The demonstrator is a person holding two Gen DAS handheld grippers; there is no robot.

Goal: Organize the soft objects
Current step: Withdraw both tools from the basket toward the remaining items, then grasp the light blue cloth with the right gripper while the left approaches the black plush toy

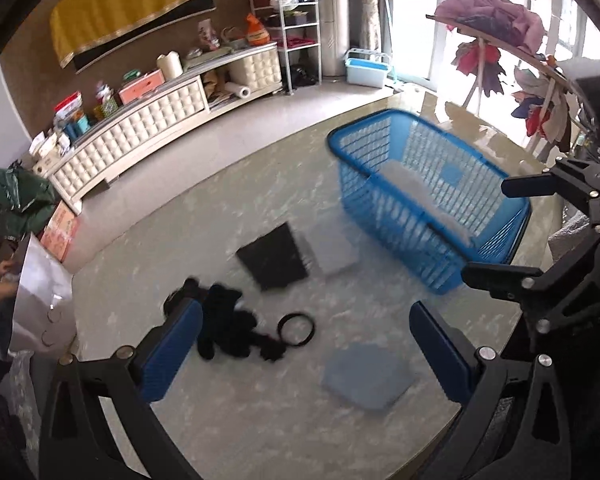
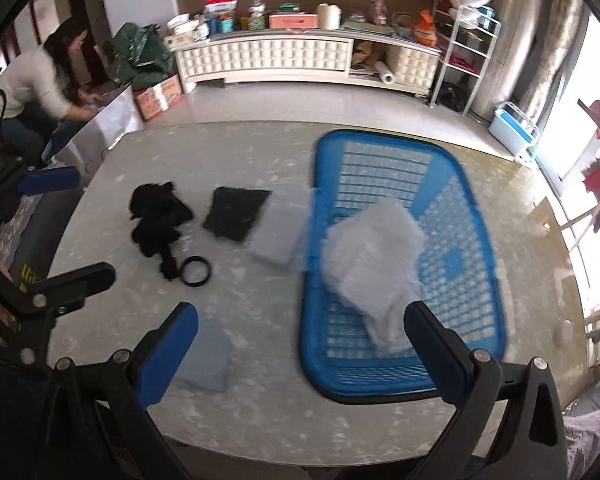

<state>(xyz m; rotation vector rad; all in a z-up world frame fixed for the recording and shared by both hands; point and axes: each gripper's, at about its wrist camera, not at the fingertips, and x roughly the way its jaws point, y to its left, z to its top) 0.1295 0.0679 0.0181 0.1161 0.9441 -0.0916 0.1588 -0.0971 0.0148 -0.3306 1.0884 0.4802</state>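
A blue plastic basket (image 1: 400, 208) (image 2: 476, 216) stands on the round marble table (image 1: 220, 420) (image 2: 260, 412), with a pale grey folded cloth (image 2: 374, 258) (image 1: 428, 200) inside. On the table lie a crumpled black garment (image 1: 228, 328) (image 2: 158, 216), a black ring (image 1: 296, 329) (image 2: 196, 271), a folded black cloth (image 1: 272, 258) (image 2: 236, 218), a pale grey folded cloth (image 1: 334, 250) (image 2: 276, 236) and a blue-grey folded cloth (image 1: 370, 376) (image 2: 204, 354). My left gripper (image 1: 306, 354) is open and empty above the table. My right gripper (image 2: 300, 354) is open and empty at the basket's near end; it also shows in the left view (image 1: 496, 228).
A white cabinet (image 2: 300, 60) with clutter stands beyond the table. A person (image 2: 32, 84) bends over bags at the left. A rack with hanging clothes (image 1: 512, 60) is at the right by the window. A white board (image 1: 40, 296) leans at the table's left edge.
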